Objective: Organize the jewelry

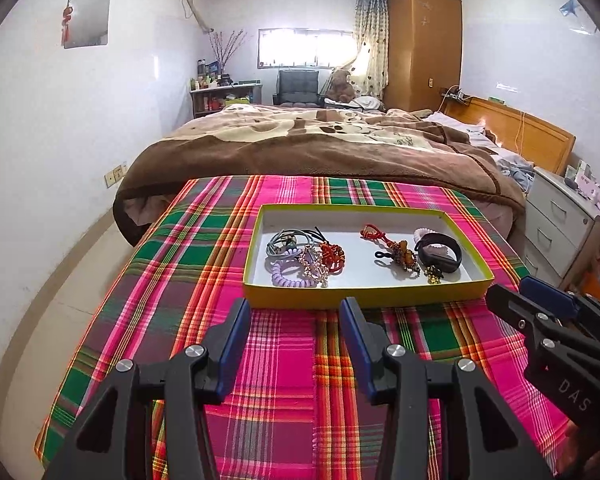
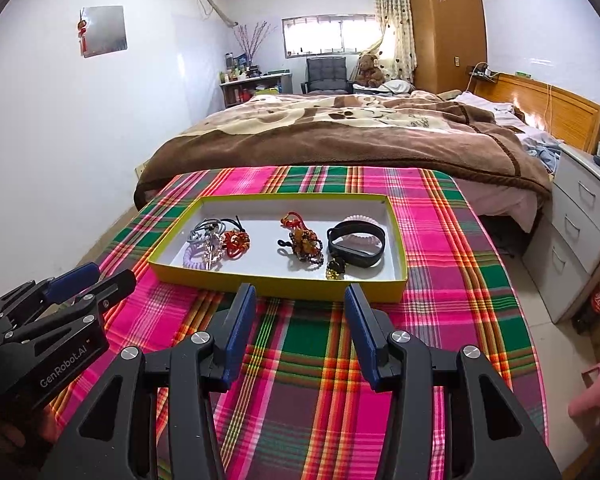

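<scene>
Left wrist view: the left gripper [image 1: 296, 312] hovers over the plaid cloth [image 1: 276, 400], its two blue-padded fingers [image 1: 236, 344] apart with nothing between them. Off to their right the right gripper [image 1: 540, 300] reaches in, and in its own view that right gripper [image 2: 300, 300] likewise has its fingers [image 2: 240, 332] spread and empty, with the left gripper [image 2: 88, 280] off to their left. Just beyond both sets of fingertips sits the shallow yellow-sided box [image 1: 364, 298], flat on the cloth. Inside it, ahead of the left finger, lie a lilac coil hair tie [image 1: 286, 278], grey hair ties [image 1: 288, 242] and a red beaded piece [image 1: 334, 256]. Ahead of the right finger lie a red knotted charm [image 1: 396, 250] and a black band [image 1: 440, 254] with a pale pink coil [image 1: 422, 234] behind it. Beyond the table stands a bed with a brown blanket [image 1: 320, 144]
</scene>
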The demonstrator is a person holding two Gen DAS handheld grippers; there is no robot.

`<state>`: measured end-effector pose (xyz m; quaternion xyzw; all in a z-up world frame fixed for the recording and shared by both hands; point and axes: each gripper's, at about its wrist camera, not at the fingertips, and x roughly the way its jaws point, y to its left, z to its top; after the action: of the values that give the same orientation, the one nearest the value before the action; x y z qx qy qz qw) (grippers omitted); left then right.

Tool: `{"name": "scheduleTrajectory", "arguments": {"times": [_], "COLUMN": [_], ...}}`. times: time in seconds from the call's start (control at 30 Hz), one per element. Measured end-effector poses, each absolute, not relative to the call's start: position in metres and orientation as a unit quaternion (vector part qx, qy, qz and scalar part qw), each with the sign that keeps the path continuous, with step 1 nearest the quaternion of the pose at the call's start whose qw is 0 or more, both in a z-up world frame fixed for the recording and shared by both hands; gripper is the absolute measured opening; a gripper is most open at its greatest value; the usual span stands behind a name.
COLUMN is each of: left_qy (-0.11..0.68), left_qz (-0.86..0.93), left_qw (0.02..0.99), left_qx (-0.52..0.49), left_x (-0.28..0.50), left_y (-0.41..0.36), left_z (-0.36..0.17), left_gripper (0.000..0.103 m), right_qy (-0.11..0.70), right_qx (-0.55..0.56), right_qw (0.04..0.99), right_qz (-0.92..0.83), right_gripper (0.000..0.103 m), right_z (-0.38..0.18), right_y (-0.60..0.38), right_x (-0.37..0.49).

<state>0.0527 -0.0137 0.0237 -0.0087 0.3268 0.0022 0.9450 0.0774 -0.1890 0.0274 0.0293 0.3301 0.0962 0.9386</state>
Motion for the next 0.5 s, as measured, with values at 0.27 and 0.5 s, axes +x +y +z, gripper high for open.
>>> {"name": "scheduleTrajectory", "arguments": {"times": [0.27, 0.5], "left_qy": [0.327, 0.329], "left_qz": [0.002, -0.001], "left_qw": [0.945, 0.944], "left_qx": [-0.009, -0.006], "left_x": [0.0527, 0.0523], "left_y": [-0.0132, -0.014], "left_z": [0.0245, 0.0235], "left_gripper": [0.046, 0.046], "right_qy": [0.333, 0.334], "right_qx": [0.03, 0.032], "right_qw": [0.938, 0.937], "right_qz": [0.097, 0.098], "right_gripper": [0.047, 0.047], "right_z": [0.0257, 0.0258], "right_y": [-0.1895, -0.1897], "right_x": [0.0771, 0.0768]}}
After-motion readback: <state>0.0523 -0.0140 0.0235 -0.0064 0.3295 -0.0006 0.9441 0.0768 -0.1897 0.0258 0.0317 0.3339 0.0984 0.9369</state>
